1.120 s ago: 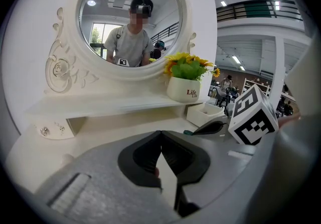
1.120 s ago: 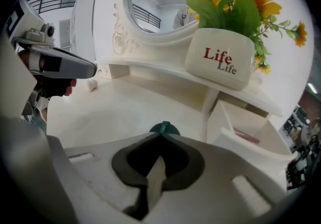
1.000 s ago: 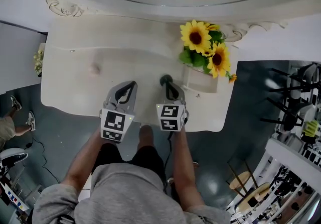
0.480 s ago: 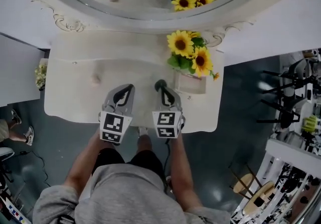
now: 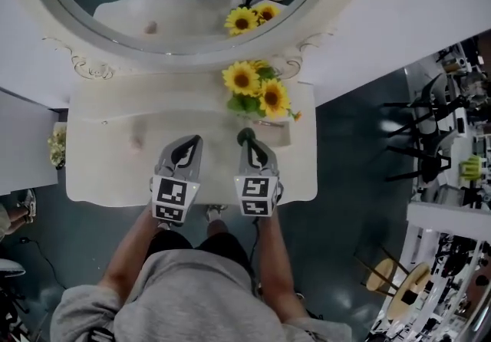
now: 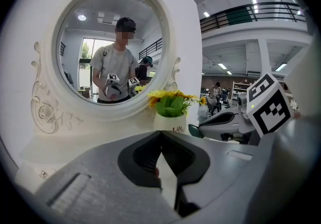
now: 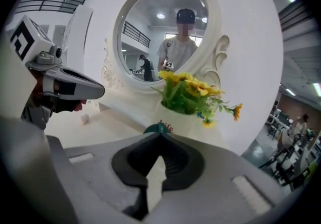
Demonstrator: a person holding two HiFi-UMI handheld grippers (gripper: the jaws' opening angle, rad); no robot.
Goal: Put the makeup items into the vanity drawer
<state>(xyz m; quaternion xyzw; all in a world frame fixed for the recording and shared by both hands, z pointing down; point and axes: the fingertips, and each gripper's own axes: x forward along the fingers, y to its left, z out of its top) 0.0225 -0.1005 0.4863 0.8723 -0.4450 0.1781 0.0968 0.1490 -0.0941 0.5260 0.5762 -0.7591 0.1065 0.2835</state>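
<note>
Both tongs hang over the front edge of the vanity surface (image 5: 100,172), on the near side of the pot of sunflowers (image 5: 259,103). The left tongs (image 6: 160,136) are pinched narrow, tips together, and nothing sure shows between them. The right tongs (image 7: 159,136) are pinched together too. A dark green bit (image 5: 245,136) sits at their tip, just in front of the pot, and I cannot tell whether it is a thin thing being held or part of the tool.

The one loose piece I can see is a small pale item (image 5: 138,137) lying on the surface, well to the left of the pot and ahead of the left tongs. It is too small to name. No drawer shows in any view, open or shut; it would be below the front edge, nearer the person than the pot.

My read is that this is a pause between steps, with the item not yet stowed. Next the left tongs must spread, come down on the item left of the pot and close gently, and the drawer must be open to take it
</note>
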